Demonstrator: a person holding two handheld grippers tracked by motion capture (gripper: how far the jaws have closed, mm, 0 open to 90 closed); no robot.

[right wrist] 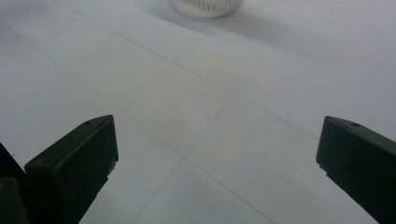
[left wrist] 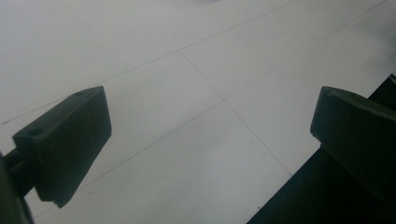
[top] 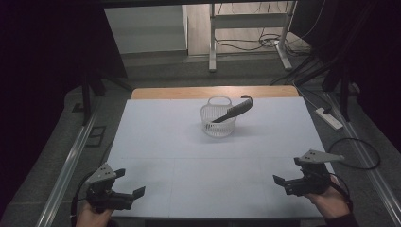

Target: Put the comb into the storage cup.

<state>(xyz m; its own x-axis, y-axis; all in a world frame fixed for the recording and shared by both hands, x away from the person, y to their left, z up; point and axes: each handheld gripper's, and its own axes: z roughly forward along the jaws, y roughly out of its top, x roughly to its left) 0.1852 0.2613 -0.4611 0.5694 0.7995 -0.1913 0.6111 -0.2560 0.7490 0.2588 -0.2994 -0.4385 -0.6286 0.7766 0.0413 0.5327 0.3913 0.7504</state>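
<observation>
A small white slotted basket (top: 218,118) stands on the white table top (top: 179,156), toward the far middle. A dark comb (top: 235,110) leans in it, its handle sticking out over the right rim. The basket's base (right wrist: 206,7) also shows at the top of the right gripper view. My left gripper (top: 129,183) rests at the table's near left corner, held by a hand, jaws wide apart and empty (left wrist: 210,126). My right gripper (top: 285,171) sits at the near right, also open with nothing between its jaws (right wrist: 217,149).
A wooden strip (top: 213,92) runs along the table's far edge. Metal rails (top: 71,161) flank the table on both sides. A power strip (top: 328,118) and cables lie on the floor at the right. The near table edge (left wrist: 322,154) is close to the left gripper.
</observation>
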